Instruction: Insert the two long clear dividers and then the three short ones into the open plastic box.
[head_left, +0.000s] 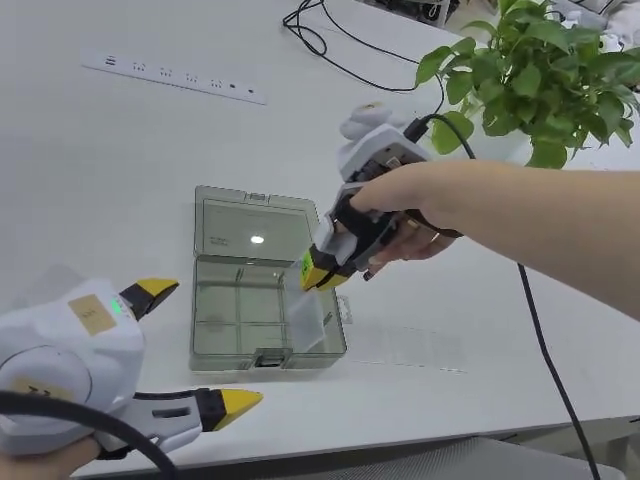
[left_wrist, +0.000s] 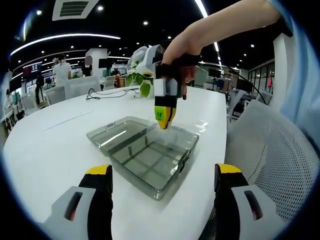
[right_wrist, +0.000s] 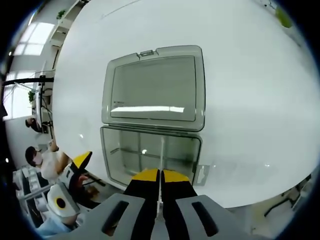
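1 clear divider (head_left: 308, 322) hung from the right gripper (head_left: 322, 279) in the head view, its lower end inside the right part of the open plastic box (head_left: 225, 362). The left gripper (head_left: 200, 345) hovered near the box's front-left corner, jaws spread with nothing between them. Spare clear strips (head_left: 410, 345) lay flat on the table (head_left: 100, 180), just right of the box.

In the left gripper view, the left gripper's (left_wrist: 163, 170) wide-apart yellow tips framed the box (left_wrist: 135, 177), and the right gripper (left_wrist: 164, 116) stood tip-down over its far side.

In the right gripper view, the right gripper (right_wrist: 160, 176) was clamped on the divider's (right_wrist: 161, 150) upper edge. The divider showed edge-on as a thin line running into the box (right_wrist: 105, 150). Some partitions seemed seated; I could not count them.

The divider looked light, thin, stiff and slick, so it could flex or skid. A pinch at mid-length of the top edge seemed best for a straight push into the slots.
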